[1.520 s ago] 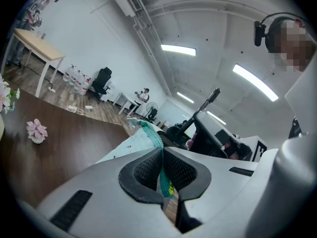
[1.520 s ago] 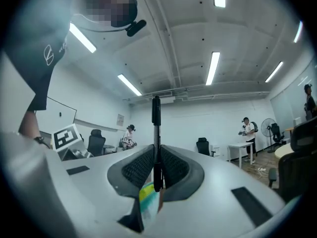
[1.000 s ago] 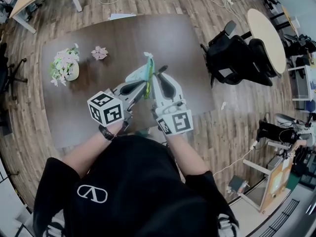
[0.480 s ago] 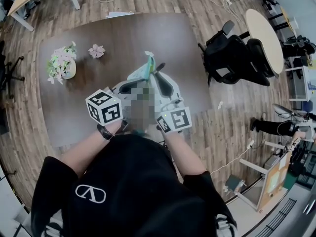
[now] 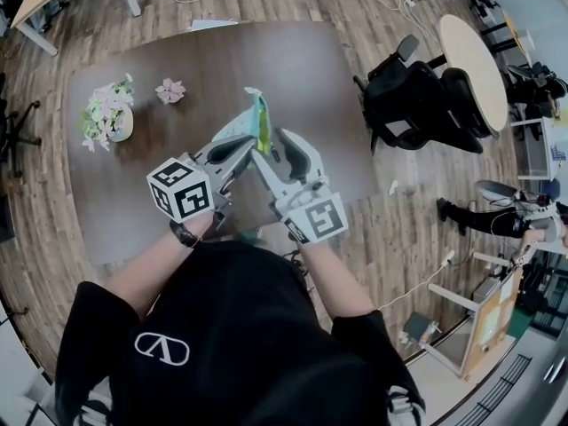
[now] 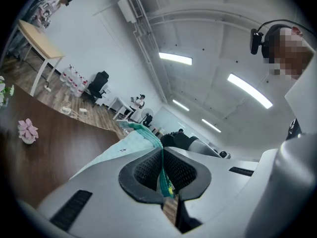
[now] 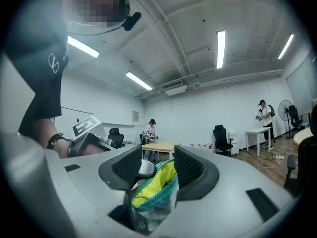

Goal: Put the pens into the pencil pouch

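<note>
Head view: left hand-held gripper (image 5: 249, 145) clenches the mint fabric zip pouch (image 5: 257, 122); right hand-held gripper (image 5: 271, 140) is opening around its mouth, probably fetching a pen next.

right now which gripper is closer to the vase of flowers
Left. The left gripper, shut on the pencil pouch, is on the side toward the vase of flowers; the right gripper, jaws opening around the pouch's mouth, is on the far side.

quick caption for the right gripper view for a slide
Right hand-held gripper, jaws opening, with the pencil pouch between them, its yellow-lined mouth unzipped.
</note>
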Motion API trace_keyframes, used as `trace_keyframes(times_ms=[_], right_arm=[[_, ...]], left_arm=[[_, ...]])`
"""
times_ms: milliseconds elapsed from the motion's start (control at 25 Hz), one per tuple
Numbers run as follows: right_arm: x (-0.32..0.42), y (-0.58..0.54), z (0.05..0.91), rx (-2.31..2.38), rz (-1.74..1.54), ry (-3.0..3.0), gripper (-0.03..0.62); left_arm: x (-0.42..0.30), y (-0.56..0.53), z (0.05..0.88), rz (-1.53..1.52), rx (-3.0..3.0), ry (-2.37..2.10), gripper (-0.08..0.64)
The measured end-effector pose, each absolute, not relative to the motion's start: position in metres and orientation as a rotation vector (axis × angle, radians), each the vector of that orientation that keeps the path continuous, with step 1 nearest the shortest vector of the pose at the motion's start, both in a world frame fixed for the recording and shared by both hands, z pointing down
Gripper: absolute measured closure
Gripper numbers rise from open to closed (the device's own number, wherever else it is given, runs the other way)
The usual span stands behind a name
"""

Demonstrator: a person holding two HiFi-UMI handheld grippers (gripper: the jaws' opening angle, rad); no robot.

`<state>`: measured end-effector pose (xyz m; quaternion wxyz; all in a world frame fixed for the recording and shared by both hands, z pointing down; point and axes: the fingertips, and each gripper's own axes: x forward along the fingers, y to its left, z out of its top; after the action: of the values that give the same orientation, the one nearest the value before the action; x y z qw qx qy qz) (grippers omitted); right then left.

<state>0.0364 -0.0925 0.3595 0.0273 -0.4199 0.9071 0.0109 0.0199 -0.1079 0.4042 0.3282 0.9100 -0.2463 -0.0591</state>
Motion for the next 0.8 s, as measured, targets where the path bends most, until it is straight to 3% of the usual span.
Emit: trace_keyframes(times_ms=[440,800], right_arm=[[0.106,-0.137,0.382,-1.621,-0.071,2.715,0.391],[0.106,-0.2,0.555,-1.777,-0.559,3.139,0.39]], left_arm=[[0.003,-0.111,0.413,-0.168,2.361,-0.679,0.546],[-0.022,-0.105,0.433,-0.174,2.318,-0.717,0.546]])
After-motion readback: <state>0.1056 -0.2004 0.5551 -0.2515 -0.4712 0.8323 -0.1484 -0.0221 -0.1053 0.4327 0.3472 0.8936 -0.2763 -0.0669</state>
